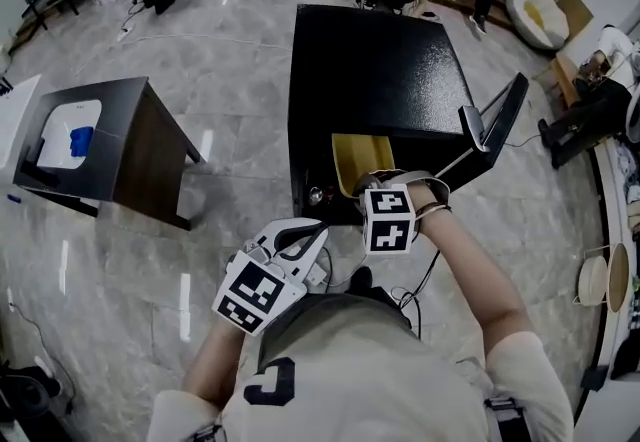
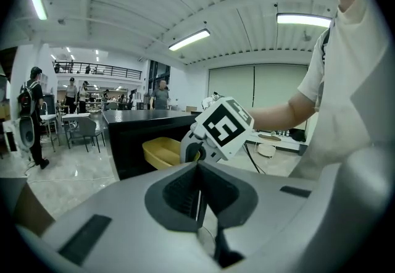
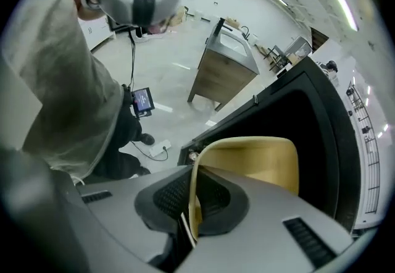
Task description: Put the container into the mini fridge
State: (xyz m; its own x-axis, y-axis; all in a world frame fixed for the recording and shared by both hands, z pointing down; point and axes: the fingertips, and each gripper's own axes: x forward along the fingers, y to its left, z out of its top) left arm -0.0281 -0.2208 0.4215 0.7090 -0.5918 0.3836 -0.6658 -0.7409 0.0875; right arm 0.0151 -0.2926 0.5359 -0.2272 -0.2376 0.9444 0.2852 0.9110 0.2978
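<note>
Marble floor [image 1: 230,50], one fridge [image 1: 370,70], one container [image 1: 360,158]

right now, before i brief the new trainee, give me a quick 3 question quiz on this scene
1. True or false: the left gripper holds the yellow container.
2. The door of the mini fridge is: A) shut, B) open, C) missing.
3. Fill in: the right gripper is clamped on the container's ____.

Key
1. False. Its jaws are together with nothing between them; the right gripper has the container.
2. B. The door stands swung out at the fridge's right side in the head view.
3. Rim. The thin yellow edge sits between the pads.
</note>
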